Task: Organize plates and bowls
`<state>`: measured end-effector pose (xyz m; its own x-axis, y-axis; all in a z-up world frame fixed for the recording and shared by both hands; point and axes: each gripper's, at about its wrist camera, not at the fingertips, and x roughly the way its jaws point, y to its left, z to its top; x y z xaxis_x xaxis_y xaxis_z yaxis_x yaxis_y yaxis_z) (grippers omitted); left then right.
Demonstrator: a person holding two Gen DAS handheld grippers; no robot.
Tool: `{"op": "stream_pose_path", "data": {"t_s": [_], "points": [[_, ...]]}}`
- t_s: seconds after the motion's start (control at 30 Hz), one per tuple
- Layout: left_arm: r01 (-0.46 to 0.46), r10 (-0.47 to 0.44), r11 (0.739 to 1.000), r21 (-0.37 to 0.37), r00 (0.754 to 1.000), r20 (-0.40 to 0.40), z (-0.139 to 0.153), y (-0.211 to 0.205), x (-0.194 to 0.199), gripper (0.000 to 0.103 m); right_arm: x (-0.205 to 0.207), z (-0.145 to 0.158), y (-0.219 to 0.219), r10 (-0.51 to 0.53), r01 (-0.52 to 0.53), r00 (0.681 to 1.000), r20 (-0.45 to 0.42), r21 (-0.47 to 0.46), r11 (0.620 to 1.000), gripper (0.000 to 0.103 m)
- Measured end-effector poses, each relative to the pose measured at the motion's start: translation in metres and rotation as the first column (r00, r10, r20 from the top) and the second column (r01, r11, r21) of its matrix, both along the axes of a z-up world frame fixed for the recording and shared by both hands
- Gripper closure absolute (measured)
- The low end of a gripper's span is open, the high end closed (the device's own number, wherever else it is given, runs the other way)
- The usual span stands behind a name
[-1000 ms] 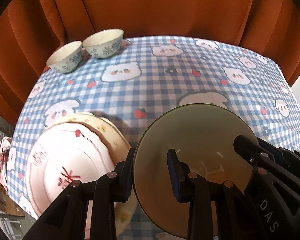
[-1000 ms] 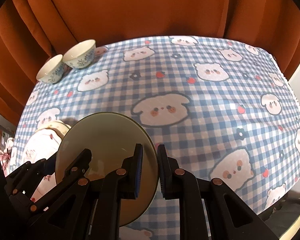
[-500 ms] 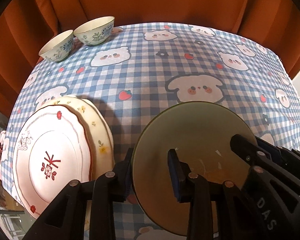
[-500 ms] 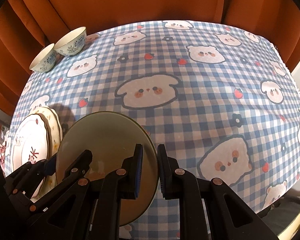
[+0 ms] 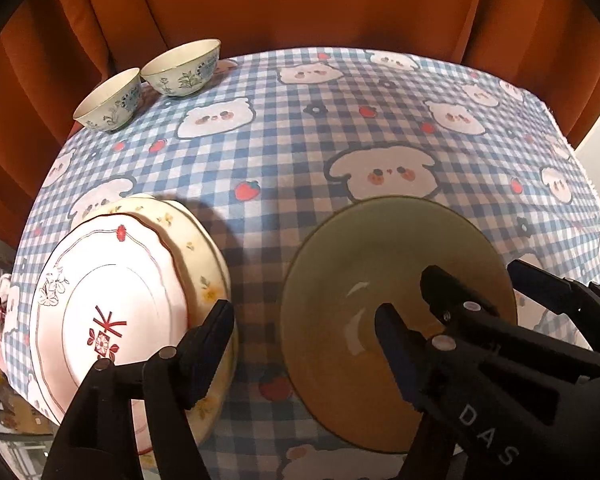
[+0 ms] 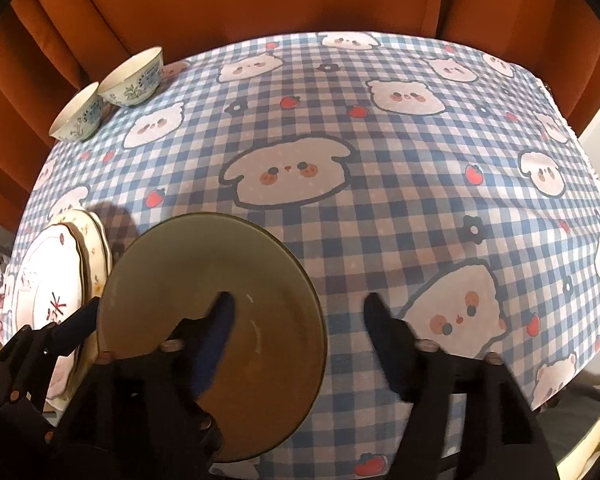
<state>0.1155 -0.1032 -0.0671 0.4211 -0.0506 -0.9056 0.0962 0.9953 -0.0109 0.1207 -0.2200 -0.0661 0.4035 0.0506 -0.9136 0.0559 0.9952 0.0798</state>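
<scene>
We see both tools spread wide around the olive-green plate

The left tool (image 5: 304, 344) and right tool (image 6: 296, 320) grip nothing; the olive-green plate (image 6: 204, 280) lies on the checked surface (image 6: 400, 200), just beside the stacked floral plates (image 5: 120, 300).

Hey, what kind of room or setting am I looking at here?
Probably a home dining spot: a table under a blue checked tablecloth with cartoon animals, two floral bowls and stacked plates on it, and orange curtains behind.
</scene>
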Motion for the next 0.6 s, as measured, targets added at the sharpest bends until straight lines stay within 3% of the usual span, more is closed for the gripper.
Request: {"op": "stream_pose_path", "data": {"t_s": [0.17, 0.6], "points": [[0.006, -0.006, 0.999, -0.035, 1.000, 0.022, 0.010, 0.017, -0.001, 0.024, -0.002, 0.018, 0.015, -0.007, 0.009, 0.999, 0.032, -0.059, 0.998, 0.028], [0.074, -0.069, 0.996, -0.051, 0.993, 0.098, 0.039, 0.092, -0.008, 0.023, -0.016, 0.056, 0.086, -0.094, 0.107, 0.988, 0.124, -0.099, 0.989, 0.022]]}}
